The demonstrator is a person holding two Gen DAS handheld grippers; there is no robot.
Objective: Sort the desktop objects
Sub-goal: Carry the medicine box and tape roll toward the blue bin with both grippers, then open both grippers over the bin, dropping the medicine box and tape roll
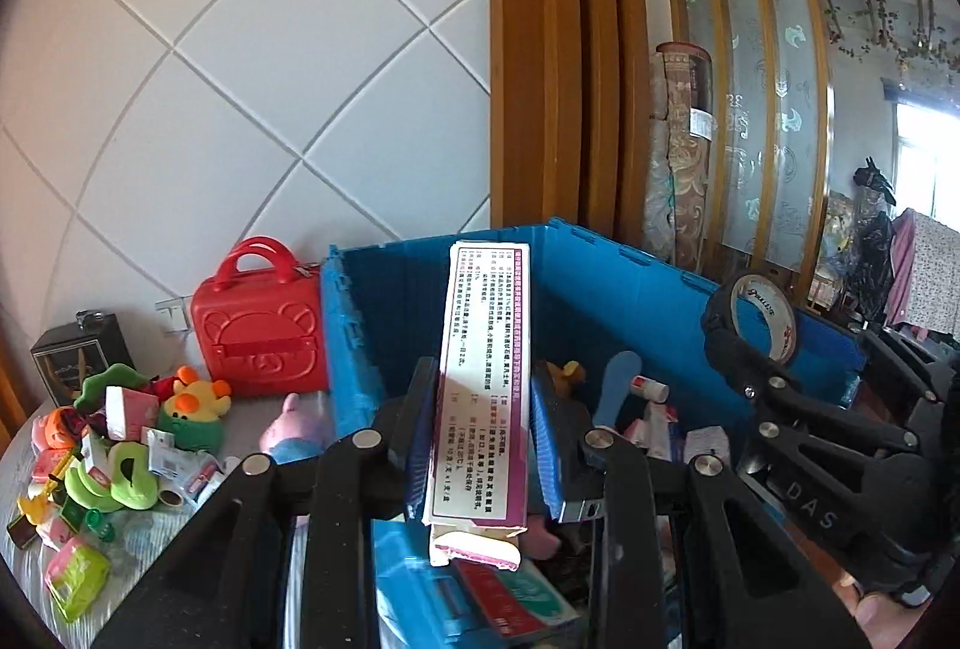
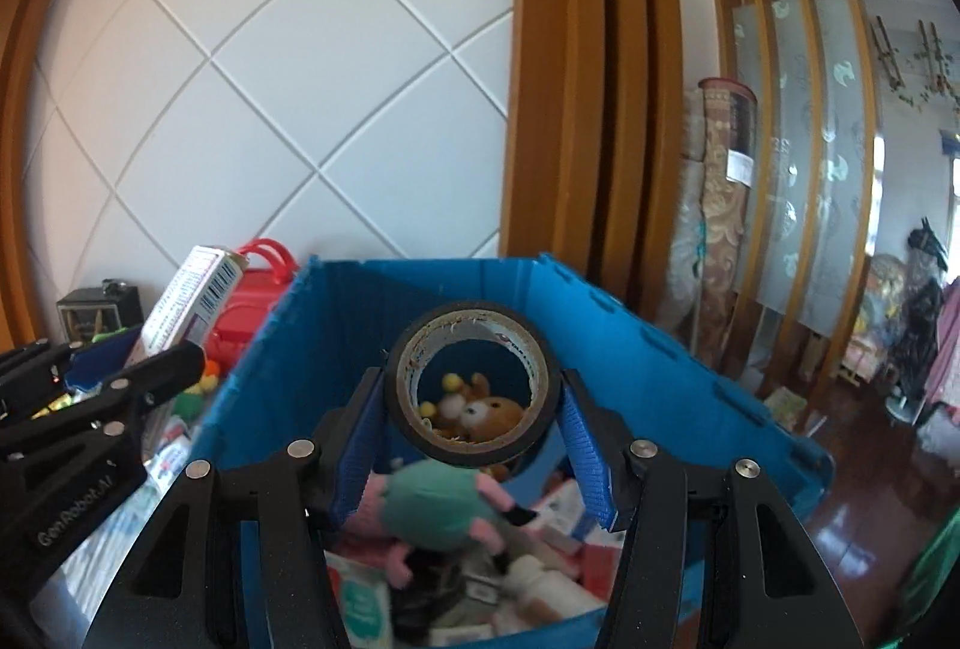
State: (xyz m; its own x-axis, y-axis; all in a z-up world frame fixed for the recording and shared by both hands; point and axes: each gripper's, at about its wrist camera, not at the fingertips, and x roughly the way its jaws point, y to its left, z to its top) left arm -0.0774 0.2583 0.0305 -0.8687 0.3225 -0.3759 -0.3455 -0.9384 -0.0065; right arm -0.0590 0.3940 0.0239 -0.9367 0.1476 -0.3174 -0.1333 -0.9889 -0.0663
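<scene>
**Both grippers loaded above the blue crate**

Left gripper (image 1: 483, 433): jaws closed on a long white carton (image 1: 483, 379) with purple edging and printed text. The carton stands lengthwise between the blue pads, its far end reaching up past the crate's rear wall, its near end torn open. In the right wrist view the same carton (image 2: 192, 295) appears at the left, just outside the crate's left wall.

Right gripper (image 2: 474, 436): jaws gripping a roll of black tape (image 2: 471, 388), held on edge with its core facing the camera. The roll (image 1: 759, 316) is also visible from the left wrist view, over the crate's right side.

Blue crate (image 2: 336, 337): open-topped, already holding mixed items, including a brown plush toy (image 2: 486, 412) seen through the tape's core, a green and pink plush (image 2: 444, 508), and assorted small packets.

Desk (image 1: 240, 409): left of the crate stand a red toy case (image 1: 258, 331) with a handle, touching the crate's wall, a yellow duck plush (image 1: 195, 403), green plush pieces and scattered packets. A dark box (image 1: 81, 355) sits at the far left.
</scene>
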